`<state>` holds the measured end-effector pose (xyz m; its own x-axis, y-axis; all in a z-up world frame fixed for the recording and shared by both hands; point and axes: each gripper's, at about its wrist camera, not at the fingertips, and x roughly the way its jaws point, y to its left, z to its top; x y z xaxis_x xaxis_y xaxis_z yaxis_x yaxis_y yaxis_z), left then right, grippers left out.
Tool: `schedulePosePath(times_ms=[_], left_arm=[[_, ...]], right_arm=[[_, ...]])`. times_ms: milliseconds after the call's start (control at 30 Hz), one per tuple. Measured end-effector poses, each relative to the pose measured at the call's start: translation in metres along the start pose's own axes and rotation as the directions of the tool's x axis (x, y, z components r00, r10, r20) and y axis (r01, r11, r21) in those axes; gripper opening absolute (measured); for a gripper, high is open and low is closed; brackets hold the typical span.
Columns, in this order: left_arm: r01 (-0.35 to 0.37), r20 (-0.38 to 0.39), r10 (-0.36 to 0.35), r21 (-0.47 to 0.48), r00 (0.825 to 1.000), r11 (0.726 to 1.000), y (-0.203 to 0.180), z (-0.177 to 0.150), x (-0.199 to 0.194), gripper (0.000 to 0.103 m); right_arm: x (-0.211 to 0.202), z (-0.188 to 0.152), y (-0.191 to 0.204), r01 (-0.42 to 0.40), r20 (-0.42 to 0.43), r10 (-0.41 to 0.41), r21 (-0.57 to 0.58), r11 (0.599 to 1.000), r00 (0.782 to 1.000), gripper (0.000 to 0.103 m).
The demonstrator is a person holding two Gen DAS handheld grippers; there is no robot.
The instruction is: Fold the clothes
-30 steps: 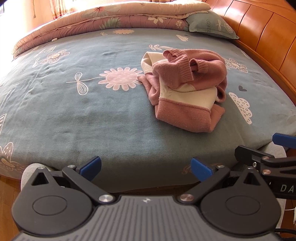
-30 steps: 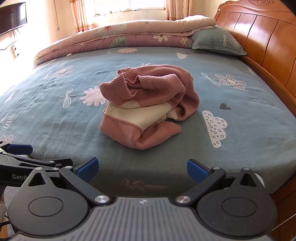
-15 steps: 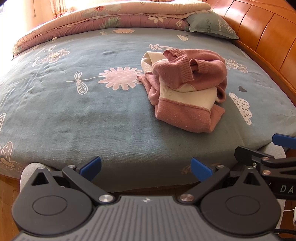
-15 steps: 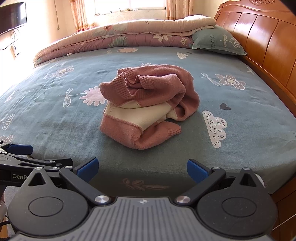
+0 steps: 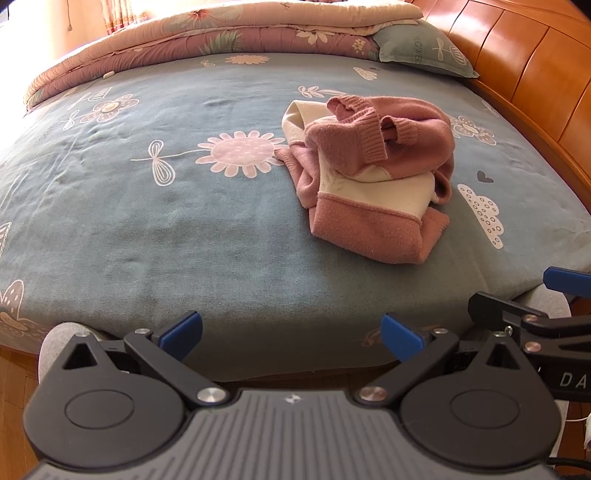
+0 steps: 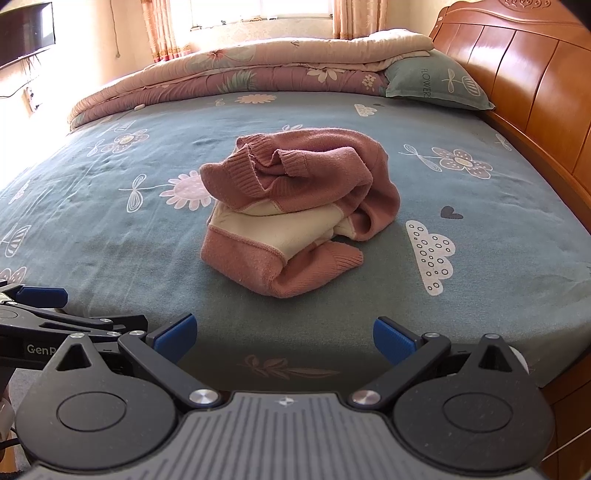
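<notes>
A bedroom with a wide bed [image 5: 155, 229] fills both views, its blue-grey sheet printed with pale flowers, clouds and a small heart. A wooden headboard [image 6: 524, 85] runs along the right side, and at the far end a folded pink floral quilt [image 6: 236, 74] lies across the mattress with a grey-green pillow [image 6: 432, 83] just beside it. Curtains [image 6: 162, 33] hang at a bright window behind the quilt, and a dark screen [image 6: 26, 33] is fixed on the wall at the far left of the right wrist view. The sweater [image 5: 373, 173], pink with cream panels, lies in a crumpled heap on the sheet toward the near edge of the bed, right of the large pink flower print, its ribbed cuffs bunched on top and one sleeve end poking out at the front. The left gripper [image 5: 291, 332] hangs at the near edge of the bed with its blue-tipped fingers spread wide and nothing between them, well short of the sweater. The right gripper [image 6: 284, 338] sits just beside it at the same edge, its jaws likewise wide apart and empty, pointing at the heap.
</notes>
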<state>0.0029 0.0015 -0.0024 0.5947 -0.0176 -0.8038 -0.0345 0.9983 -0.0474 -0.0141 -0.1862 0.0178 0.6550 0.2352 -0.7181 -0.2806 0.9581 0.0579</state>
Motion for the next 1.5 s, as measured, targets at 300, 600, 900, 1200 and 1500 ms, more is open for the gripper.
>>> schedulePosePath(times_ms=[300,600,900,1200,1500], left_arm=[[0.004,-0.007,-0.004,0.0,1.0,1.0,-0.001,0.0,0.003,0.102],[0.003,-0.012,-0.003,-0.001,1.0,1.0,-0.001,0.0,0.006,0.102],[0.0,-0.036,0.0,0.002,0.999,1.0,-0.002,-0.001,0.017,0.102],[0.001,-0.068,0.0,0.004,0.998,1.0,-0.001,-0.001,0.032,0.102],[-0.022,-0.094,0.023,0.015,0.995,1.0,0.002,0.004,0.05,0.102]], right_arm=[[0.001,0.0,-0.002,0.004,-0.007,-0.004,0.003,1.0,1.0,0.103],[0.003,0.0,-0.001,0.006,-0.015,-0.006,0.002,1.0,1.0,0.103],[0.013,-0.002,-0.004,-0.001,-0.037,0.001,0.009,1.0,0.999,0.103],[0.03,-0.003,-0.005,-0.01,-0.08,0.011,0.013,1.0,0.997,0.103],[0.053,-0.001,-0.005,-0.03,-0.131,0.031,0.01,0.999,0.991,0.103]])
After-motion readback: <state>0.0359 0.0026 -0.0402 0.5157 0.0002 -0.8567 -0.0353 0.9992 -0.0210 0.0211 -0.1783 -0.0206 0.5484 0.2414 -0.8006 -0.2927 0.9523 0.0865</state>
